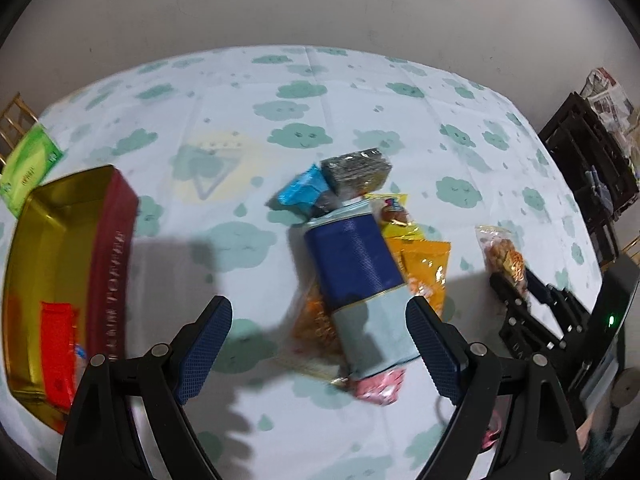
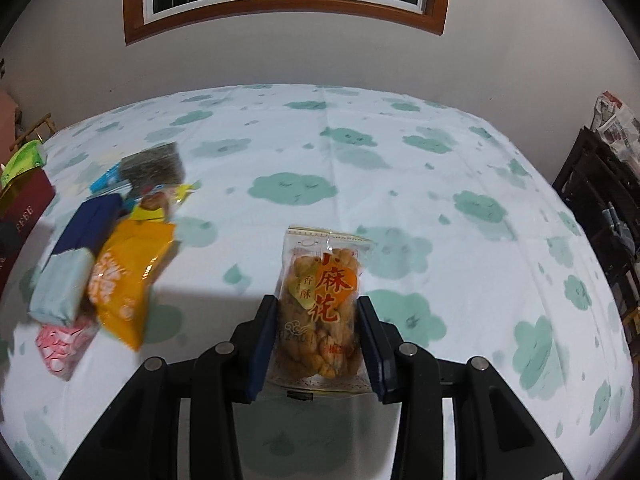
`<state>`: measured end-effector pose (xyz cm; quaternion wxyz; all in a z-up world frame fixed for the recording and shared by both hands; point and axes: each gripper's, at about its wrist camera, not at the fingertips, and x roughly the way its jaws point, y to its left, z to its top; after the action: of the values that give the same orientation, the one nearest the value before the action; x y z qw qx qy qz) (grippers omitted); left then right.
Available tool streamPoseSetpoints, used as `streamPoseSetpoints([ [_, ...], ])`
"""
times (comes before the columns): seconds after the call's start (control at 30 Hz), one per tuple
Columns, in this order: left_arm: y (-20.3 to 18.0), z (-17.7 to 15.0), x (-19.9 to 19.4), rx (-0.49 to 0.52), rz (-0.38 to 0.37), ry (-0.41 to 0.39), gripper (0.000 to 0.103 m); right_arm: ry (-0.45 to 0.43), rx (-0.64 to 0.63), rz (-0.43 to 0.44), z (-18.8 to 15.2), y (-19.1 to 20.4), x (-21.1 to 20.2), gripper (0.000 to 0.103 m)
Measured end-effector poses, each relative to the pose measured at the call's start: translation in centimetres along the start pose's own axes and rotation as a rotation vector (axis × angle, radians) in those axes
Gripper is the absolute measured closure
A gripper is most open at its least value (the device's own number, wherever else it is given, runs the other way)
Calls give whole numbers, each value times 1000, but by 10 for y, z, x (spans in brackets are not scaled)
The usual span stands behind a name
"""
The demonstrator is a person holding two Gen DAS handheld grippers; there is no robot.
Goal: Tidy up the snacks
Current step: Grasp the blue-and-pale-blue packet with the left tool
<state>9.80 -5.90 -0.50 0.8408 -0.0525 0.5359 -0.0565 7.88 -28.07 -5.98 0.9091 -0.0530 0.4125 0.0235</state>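
My left gripper (image 1: 320, 320) is open above the table, its fingers on either side of a blue and pale tin (image 1: 360, 280) that lies on a pile of snacks: an orange bag (image 1: 426, 276), a blue packet (image 1: 304, 192), a dark seaweed pack (image 1: 356, 174) and a pink packet (image 1: 380, 388). An open red tin box (image 1: 60, 280) with a gold inside and a red packet (image 1: 58, 352) in it sits at the left. My right gripper (image 2: 318, 336) is shut on a clear bag of fried dough twists (image 2: 322, 308), also seen in the left wrist view (image 1: 504, 256).
A green tissue pack (image 1: 30, 164) lies behind the red box. The table wears a white cloth (image 2: 400, 180) with green clouds. A dark wooden shelf (image 2: 608, 208) with newspapers stands at the right. The snack pile (image 2: 100, 264) lies left of the right gripper.
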Motion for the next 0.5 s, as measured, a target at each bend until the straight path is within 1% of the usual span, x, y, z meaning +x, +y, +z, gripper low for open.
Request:
streamPoseSetpoints([
  [0.2, -14, 7, 21, -30, -5, 61, 17, 7, 23, 21, 2, -5, 4, 63],
  [0.37, -20, 11, 38, -51, 18, 102, 18, 18, 49, 50, 1, -10, 6, 62],
  [0.4, -21, 11, 40, -49, 29, 106, 19, 18, 55, 56, 1, -11, 6, 62],
  [0.47, -21, 10, 45, -34, 47, 111, 26, 18, 57, 57, 1, -11, 7, 62],
  [0.5, -20, 9, 48, -30, 43, 120, 30, 18, 55, 55, 1, -11, 7, 62],
])
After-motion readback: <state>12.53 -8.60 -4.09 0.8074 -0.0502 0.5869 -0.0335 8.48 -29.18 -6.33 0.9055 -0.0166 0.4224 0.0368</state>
